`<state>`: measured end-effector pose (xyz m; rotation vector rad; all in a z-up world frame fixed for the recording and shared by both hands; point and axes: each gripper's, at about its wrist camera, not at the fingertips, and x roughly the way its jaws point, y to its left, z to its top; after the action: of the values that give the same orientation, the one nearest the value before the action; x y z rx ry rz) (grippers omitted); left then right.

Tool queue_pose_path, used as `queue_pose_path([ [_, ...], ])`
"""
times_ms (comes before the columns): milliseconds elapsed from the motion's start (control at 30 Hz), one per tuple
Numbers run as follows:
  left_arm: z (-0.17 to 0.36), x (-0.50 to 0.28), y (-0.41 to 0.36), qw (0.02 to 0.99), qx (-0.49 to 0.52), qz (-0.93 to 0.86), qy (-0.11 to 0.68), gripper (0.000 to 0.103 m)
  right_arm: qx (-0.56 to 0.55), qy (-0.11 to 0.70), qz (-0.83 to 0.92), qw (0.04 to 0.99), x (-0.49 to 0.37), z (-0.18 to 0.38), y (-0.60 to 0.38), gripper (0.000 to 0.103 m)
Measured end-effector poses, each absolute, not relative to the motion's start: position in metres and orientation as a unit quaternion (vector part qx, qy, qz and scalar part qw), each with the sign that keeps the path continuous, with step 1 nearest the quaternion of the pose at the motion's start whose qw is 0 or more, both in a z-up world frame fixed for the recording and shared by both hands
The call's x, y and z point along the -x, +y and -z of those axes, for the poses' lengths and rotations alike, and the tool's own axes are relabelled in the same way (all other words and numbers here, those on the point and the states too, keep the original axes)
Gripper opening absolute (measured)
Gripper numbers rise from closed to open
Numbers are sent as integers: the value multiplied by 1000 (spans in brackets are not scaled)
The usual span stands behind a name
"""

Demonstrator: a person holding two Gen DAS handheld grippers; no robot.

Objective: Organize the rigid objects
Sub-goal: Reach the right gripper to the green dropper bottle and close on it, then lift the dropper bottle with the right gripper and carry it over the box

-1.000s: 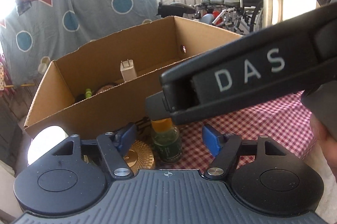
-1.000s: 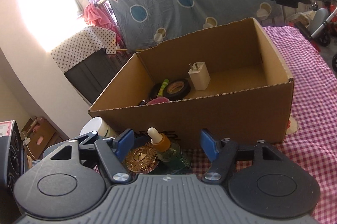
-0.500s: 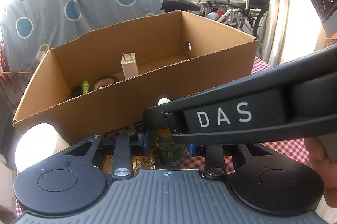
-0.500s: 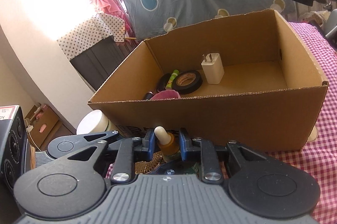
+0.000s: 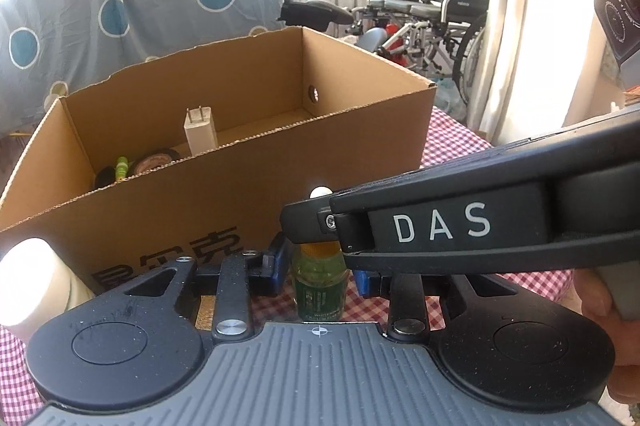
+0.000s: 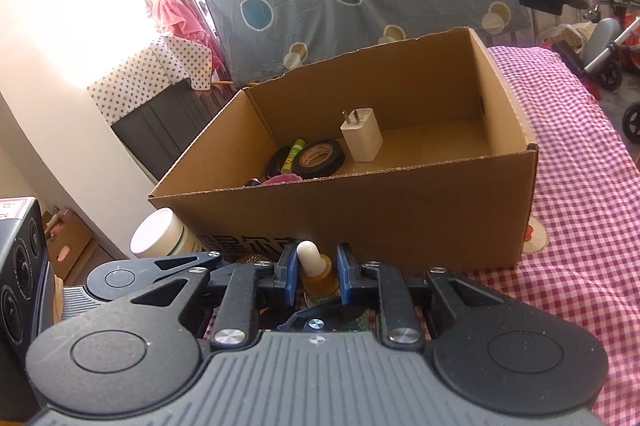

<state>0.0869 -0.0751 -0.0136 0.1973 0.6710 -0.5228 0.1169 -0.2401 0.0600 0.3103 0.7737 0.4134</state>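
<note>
A green dropper bottle (image 5: 319, 284) with an amber collar and white bulb (image 6: 307, 253) stands on the checked cloth, just in front of the cardboard box (image 5: 224, 204). My left gripper (image 5: 320, 276) is shut on the bottle's green body, a blue pad (image 5: 277, 269) at each side. My right gripper (image 6: 316, 276) is shut on the bottle's amber collar below the bulb. In the left wrist view it reaches in from the right as a black arm marked DAS (image 5: 440, 228). A hand shows at the right edge.
The open box (image 6: 400, 210) holds a white charger (image 6: 362, 140), a black tape roll (image 6: 320, 158), a green tube (image 6: 292, 156) and a pink item. A gold round tin (image 5: 205, 310) lies left of the bottle, a white jar (image 6: 160, 236) further left. Wheelchairs stand behind.
Both grippers stood open around the bottle one second ago; both have closed onto it. The right gripper dropped lower, over the bottle's top.
</note>
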Motion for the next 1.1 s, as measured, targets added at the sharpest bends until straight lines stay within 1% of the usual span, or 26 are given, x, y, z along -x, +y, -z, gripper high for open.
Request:
queue_pose_path([
  [133, 17, -87, -80, 906, -106, 252, 323, 34, -168, 374, -199, 890, -118, -59, -247, 22],
  [433, 32, -107, -86, 892, -94, 250, 365, 34, -181, 376, -204, 886, -122, -56, -250, 22],
  [1100, 19, -98, -86, 894, -87, 252, 359, 32, -178, 374, -205, 887, -117, -69, -246, 23],
])
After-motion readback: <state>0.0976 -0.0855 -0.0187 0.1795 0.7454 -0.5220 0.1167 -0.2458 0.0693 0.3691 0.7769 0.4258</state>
